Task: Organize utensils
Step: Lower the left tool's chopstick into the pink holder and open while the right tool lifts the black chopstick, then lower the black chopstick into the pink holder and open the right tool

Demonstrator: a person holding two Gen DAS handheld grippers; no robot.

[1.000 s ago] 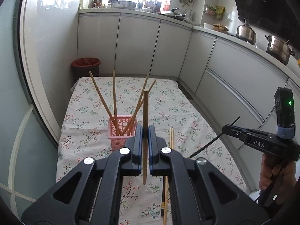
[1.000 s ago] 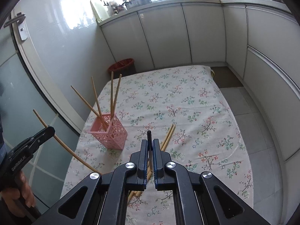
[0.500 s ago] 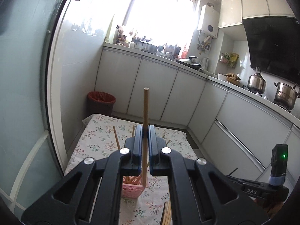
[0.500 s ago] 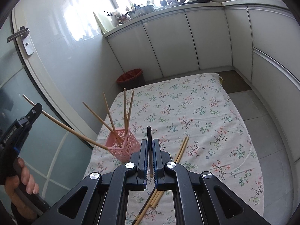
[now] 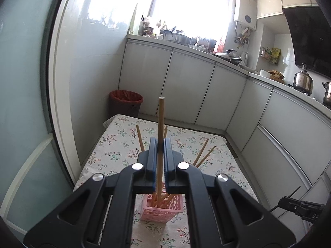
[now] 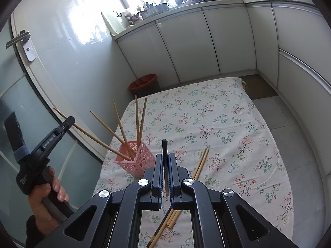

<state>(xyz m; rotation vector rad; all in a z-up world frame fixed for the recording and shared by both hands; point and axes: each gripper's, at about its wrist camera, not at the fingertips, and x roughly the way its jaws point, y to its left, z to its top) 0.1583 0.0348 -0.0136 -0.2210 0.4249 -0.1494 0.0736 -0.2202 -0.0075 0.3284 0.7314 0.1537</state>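
Note:
My left gripper (image 5: 160, 144) is shut on a wooden chopstick (image 5: 160, 119); it also shows in the right wrist view (image 6: 68, 122). The stick's lower end reaches into the pink holder (image 5: 163, 208), seen in the right wrist view (image 6: 134, 161) too, where several wooden chopsticks (image 6: 137, 119) stand. My right gripper (image 6: 164, 157) is shut on a thin dark chopstick (image 6: 164, 146), held above the floral tablecloth (image 6: 227, 128) to the right of the holder. Loose chopsticks (image 6: 199, 163) lie on the cloth under it.
A red-lined bin (image 5: 126, 101) stands on the floor beyond the table's far left corner. White cabinets (image 5: 186, 86) run along the back and right. A glass door (image 6: 24, 95) is close on the left.
My left gripper has swung over the pink holder and lowered, so the held chopstick's end now sits inside it. My right gripper stayed above the loose chopsticks, shut on the dark stick.

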